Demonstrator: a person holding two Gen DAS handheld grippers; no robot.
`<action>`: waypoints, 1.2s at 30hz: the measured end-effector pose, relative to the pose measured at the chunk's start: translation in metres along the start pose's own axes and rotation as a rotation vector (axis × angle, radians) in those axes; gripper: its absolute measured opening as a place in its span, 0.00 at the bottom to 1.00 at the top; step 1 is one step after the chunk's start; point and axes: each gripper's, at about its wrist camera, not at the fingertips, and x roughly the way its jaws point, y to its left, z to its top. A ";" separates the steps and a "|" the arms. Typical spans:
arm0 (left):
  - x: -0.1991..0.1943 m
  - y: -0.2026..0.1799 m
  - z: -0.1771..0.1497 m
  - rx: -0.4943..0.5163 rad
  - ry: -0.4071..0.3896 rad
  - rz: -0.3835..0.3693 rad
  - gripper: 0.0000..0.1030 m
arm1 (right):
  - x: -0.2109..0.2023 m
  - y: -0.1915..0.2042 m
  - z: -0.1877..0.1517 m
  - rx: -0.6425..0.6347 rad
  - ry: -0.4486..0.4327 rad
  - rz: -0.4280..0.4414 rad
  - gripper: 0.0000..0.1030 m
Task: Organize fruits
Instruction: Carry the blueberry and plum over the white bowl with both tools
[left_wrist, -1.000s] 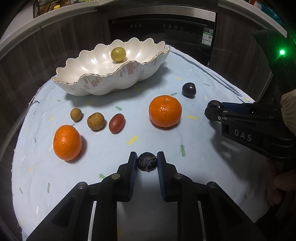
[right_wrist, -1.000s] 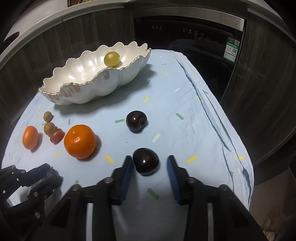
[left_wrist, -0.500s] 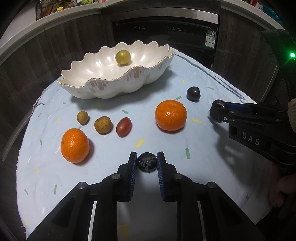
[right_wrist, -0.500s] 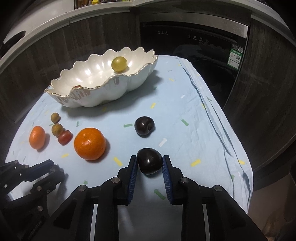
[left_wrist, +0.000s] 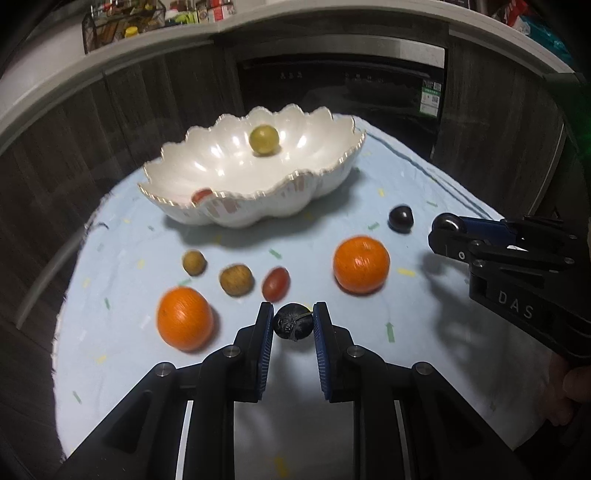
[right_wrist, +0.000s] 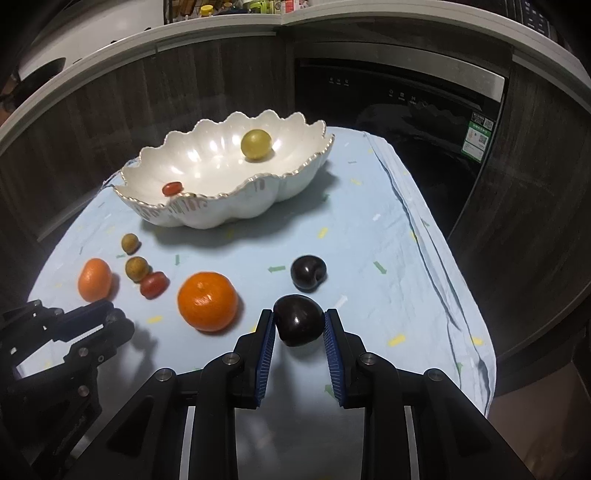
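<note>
My left gripper (left_wrist: 293, 325) is shut on a small wrinkled dark fruit (left_wrist: 293, 321), held just above the pale blue cloth. My right gripper (right_wrist: 299, 325) is shut on a dark plum (right_wrist: 298, 319), lifted off the cloth; it also shows at the right of the left wrist view as the right gripper (left_wrist: 448, 230). A white scalloped bowl (left_wrist: 207, 173) at the back holds a yellow-green grape (left_wrist: 263, 139) and a small red tomato (right_wrist: 172, 188). On the cloth lie two oranges (left_wrist: 361, 264) (left_wrist: 184, 318), a red tomato (left_wrist: 275, 283), two small brown fruits (left_wrist: 236, 280) (left_wrist: 194, 262) and a second plum (right_wrist: 308, 273).
The table with its blue cloth (right_wrist: 369, 229) drops off at the right and near edges. Dark wood cabinets and a black built-in appliance (right_wrist: 406, 110) stand behind it. A person's fingers (left_wrist: 576, 384) hold the right gripper's handle.
The right gripper closed on the dark plum and lifted it a little off the cloth. The left gripper kept its grip on the wrinkled dark fruit, and its view tilted up slightly toward the bowl.
</note>
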 end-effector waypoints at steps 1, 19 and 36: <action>-0.002 0.001 0.002 -0.002 -0.006 -0.001 0.22 | -0.001 0.001 0.001 0.000 -0.003 0.002 0.28; -0.013 0.036 0.049 -0.078 -0.044 0.016 0.22 | -0.020 0.019 0.047 -0.018 -0.060 0.037 0.28; -0.001 0.066 0.092 -0.106 -0.071 0.048 0.22 | -0.017 0.030 0.090 -0.022 -0.108 0.061 0.28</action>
